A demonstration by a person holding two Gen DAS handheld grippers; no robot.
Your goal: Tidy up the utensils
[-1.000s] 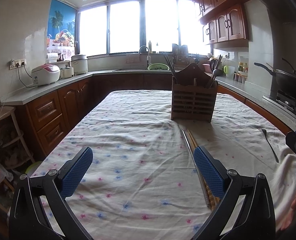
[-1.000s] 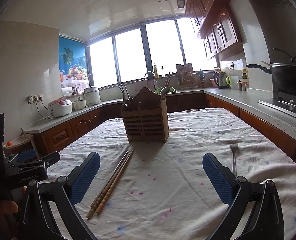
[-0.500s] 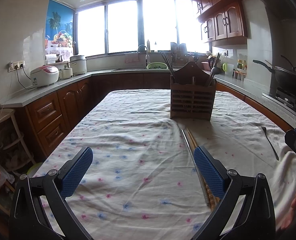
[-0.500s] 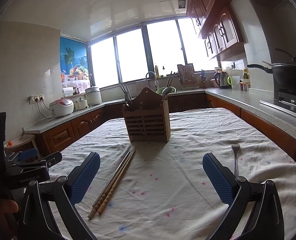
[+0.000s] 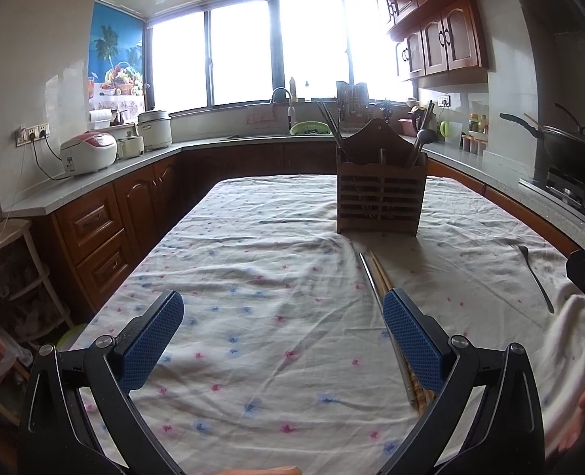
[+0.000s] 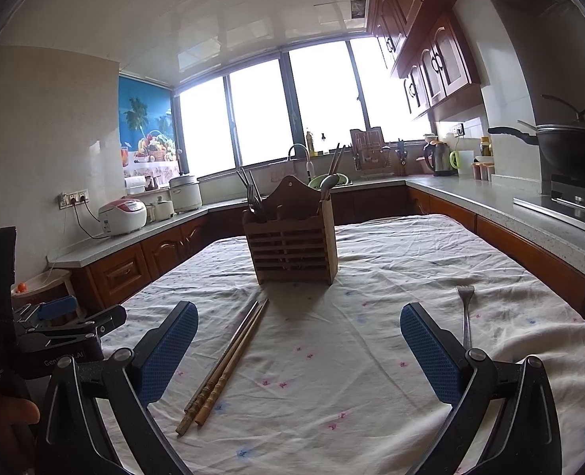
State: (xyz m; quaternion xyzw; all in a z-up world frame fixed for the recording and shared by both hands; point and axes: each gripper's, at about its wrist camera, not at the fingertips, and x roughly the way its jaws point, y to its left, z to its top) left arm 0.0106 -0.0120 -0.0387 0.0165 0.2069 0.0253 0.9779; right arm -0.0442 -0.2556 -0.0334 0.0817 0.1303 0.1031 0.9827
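I hold both tools above the near edge of the tabletop [image 5: 253, 261], which is covered with a white cloth with small flowers. My left gripper [image 5: 282, 320] has its blue fingers [image 5: 152, 336] spread wide and nothing is between them. My right gripper [image 6: 298, 332] is spread wide in the same way, also empty. The wooden utensil holder [image 6: 292, 243] stands upright near the middle of the tabletop, toward the far edge, and some utensils already stand in it: forks in the left compartment and a spoon with long sticks in the right one. The chopsticks [image 6: 225, 360] lie flat on the cloth in a tight bundle; their long axis goes from the near edge toward the holder, a little tilted, with the thin tips pointing at the base of the holder and the thick ends toward me. In the left wrist view their near part is hidden behind the right finger. The fork [image 6: 466, 312] lies alone close to the right edge of the tabletop, well apart from the chopsticks, its long axis running from near to far, the tines pointing to the far edge and the handle toward me.
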